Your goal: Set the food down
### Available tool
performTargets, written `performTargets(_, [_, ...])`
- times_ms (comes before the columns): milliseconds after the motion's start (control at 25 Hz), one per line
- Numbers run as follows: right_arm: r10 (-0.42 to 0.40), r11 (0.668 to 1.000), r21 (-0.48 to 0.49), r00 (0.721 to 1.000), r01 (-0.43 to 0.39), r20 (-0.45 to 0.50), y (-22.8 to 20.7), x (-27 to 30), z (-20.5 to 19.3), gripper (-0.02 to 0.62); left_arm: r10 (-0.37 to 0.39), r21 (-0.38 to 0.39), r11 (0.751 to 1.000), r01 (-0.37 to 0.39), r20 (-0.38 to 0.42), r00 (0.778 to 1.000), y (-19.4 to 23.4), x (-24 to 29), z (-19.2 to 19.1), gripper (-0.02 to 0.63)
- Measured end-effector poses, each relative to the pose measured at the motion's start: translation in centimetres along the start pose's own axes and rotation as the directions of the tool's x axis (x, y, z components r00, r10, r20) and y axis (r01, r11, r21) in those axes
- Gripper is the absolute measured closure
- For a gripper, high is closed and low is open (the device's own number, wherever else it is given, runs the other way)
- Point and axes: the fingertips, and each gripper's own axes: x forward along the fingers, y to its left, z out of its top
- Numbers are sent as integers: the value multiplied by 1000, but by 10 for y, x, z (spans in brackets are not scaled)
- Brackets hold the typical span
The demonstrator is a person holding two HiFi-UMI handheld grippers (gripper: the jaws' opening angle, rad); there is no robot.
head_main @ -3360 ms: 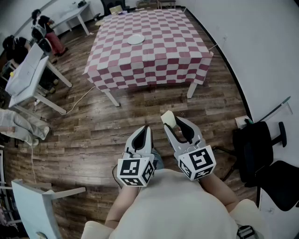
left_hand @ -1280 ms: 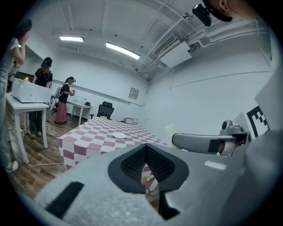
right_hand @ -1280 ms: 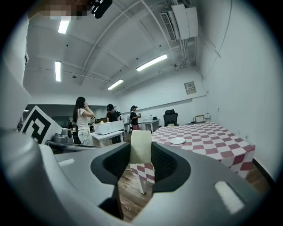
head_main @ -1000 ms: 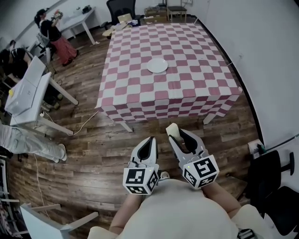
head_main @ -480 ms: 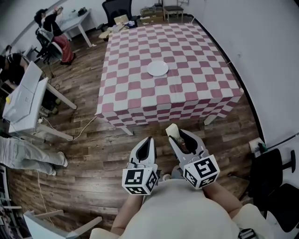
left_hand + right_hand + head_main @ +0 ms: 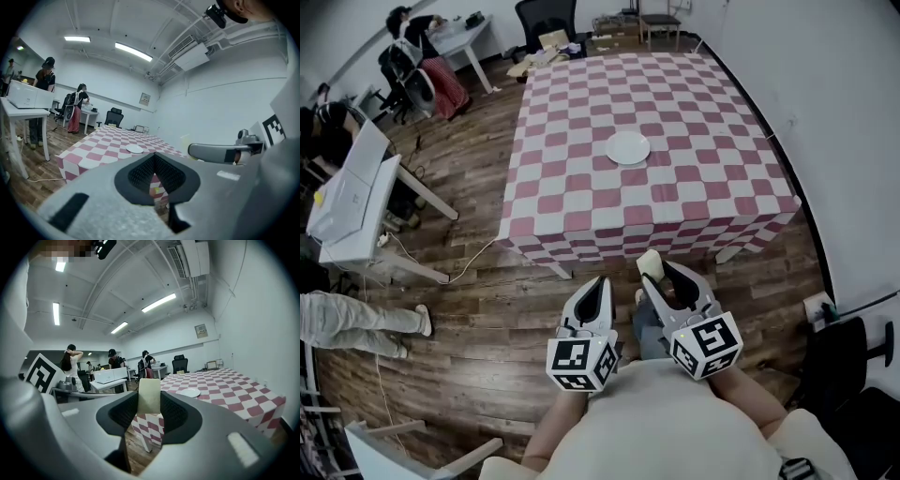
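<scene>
Pinching the pale yellow flat slab of food (image 6: 149, 396) between its two dark pads, the right gripper (image 6: 664, 279) held it up in the air. The food stood up tall between the jaws. It was not on anything yet. It hung over the brown wood floor (image 6: 478, 309), just in front of the near edge of the table with the red and white checked cloth (image 6: 572, 192).

The left gripper (image 6: 594, 292) was beside the right one. Its jaws were pressed together at the tips, with nothing in them.

The table looked closer than it did a moment before, and the round white plate (image 6: 628, 147) sat lower in the head view. So the person had walked up to the table. I think the walk was almost over and the putting down had not started. The plate was still well away from the food, so the gripper had to reach out over the cloth next.

The right gripper view showed the food snug between the pads, which the head view showed only as a small pale tip. The head view showed the floor under the food and the bare cloth all around the plate. The two gripper views could not show that.
</scene>
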Motion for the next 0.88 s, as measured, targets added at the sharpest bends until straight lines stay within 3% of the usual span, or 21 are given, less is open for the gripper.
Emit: performTargets(880, [18,999,-32,1000,-19,-25,-95,123,57,439,44,-14,999,-44,4,999,52,133,64,600])
